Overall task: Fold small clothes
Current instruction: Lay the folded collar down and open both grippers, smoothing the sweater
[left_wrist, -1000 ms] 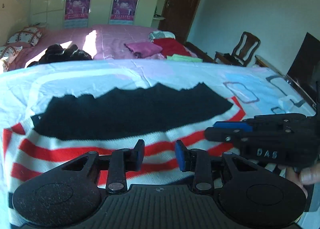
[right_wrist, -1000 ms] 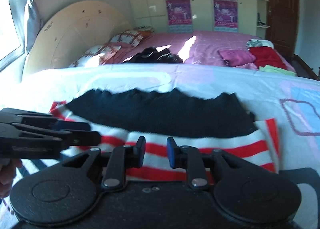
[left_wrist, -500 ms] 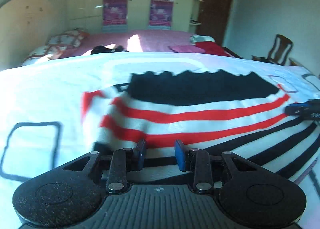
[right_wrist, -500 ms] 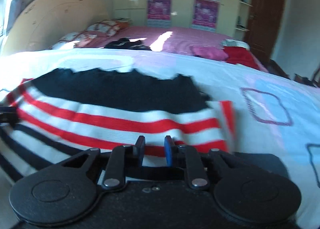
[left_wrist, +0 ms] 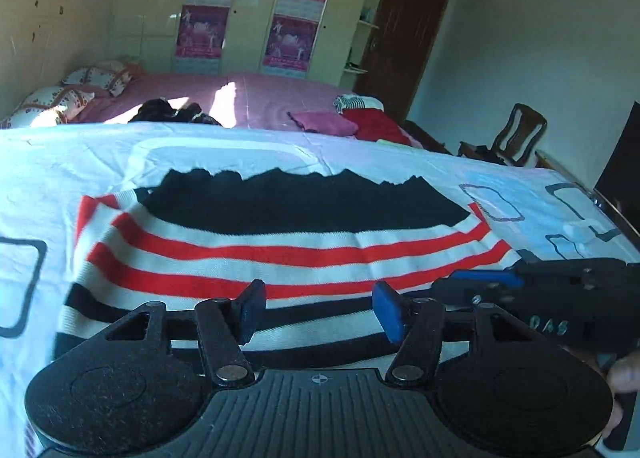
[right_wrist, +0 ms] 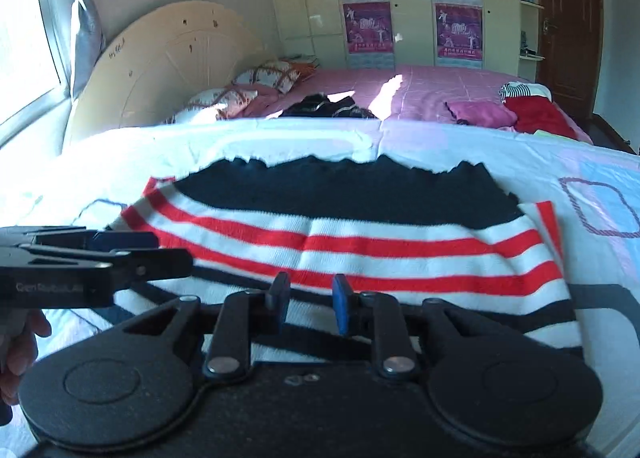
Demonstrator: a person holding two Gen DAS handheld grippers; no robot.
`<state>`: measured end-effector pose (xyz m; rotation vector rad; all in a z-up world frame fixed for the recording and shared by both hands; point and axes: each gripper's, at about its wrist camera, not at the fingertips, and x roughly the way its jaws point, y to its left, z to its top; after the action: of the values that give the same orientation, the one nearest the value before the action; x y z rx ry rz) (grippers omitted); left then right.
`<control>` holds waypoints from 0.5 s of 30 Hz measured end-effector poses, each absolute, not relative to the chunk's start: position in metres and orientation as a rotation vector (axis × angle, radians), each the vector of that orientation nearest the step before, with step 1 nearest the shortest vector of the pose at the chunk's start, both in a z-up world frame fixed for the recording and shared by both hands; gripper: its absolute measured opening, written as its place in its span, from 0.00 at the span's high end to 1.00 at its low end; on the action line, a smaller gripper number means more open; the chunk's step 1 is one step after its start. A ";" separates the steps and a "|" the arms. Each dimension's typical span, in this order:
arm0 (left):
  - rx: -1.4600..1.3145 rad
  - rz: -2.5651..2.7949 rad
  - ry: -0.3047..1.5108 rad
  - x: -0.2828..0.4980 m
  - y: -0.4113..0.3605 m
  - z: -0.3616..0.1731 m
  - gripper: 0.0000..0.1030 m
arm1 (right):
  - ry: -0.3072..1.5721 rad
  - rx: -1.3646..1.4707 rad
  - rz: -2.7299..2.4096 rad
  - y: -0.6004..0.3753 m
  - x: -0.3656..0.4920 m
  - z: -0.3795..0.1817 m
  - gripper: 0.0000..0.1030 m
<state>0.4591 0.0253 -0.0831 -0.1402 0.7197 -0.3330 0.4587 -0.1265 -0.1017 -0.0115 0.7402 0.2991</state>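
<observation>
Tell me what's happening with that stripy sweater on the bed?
A person is folding the stripy sweater on the white bedsheet, using a grabber tool in each hand. The left gripper has just been opening, with nothing between its pads. The right gripper hovers over the sweater's near edge, its jaws a little apart. The sweater lies flat.

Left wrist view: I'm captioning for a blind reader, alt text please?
A striped sweater in red, white and black lies flat on a patterned bedsheet, with the left tongs open above its near edge. The right tongs reach in beside them.
</observation>
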 end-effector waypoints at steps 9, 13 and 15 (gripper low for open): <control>-0.014 -0.291 0.743 0.441 0.006 -0.082 0.43 | 0.733 -0.092 0.286 -0.120 0.440 -0.109 0.77; -0.063 -0.256 0.768 0.464 0.000 -0.093 0.43 | 0.697 -0.033 0.288 -0.114 0.460 -0.106 0.77; -0.046 -0.245 0.775 0.466 -0.004 -0.104 0.43 | 0.775 -0.049 0.260 -0.112 0.473 -0.119 0.78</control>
<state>0.4662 -0.0040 -0.1042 -0.0458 0.7754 -0.2450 0.4728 -0.1119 -0.1193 -0.0495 0.7753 0.2603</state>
